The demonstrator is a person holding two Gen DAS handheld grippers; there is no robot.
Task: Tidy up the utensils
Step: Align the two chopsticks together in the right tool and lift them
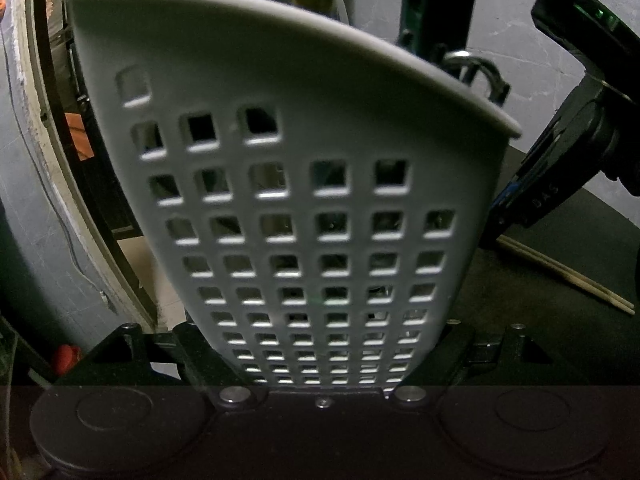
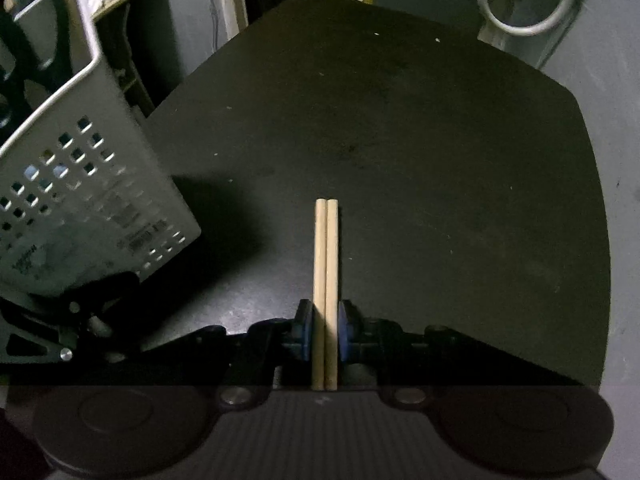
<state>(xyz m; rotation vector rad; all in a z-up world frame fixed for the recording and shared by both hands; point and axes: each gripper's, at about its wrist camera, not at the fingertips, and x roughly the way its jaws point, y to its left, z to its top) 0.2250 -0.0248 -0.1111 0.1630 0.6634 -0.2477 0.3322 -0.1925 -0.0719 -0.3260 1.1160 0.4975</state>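
Left wrist view: our left claw [image 1: 320, 354] is clamped on the base of the caddy [image 1: 280, 184], a light, stiff plastic shell tilted away from us; the perforated wall looks slick, so we judge the low hold across its narrow end sound. Right of it, our right claw [image 2: 325, 330] pinches the chopsticks [image 2: 326, 264] between blue pads [image 2: 304, 330]. These are light, rigid, smooth sticks, gripped near one end, lying side by side. Their long axis runs straight ahead of the claw over the table [image 2: 440, 152].
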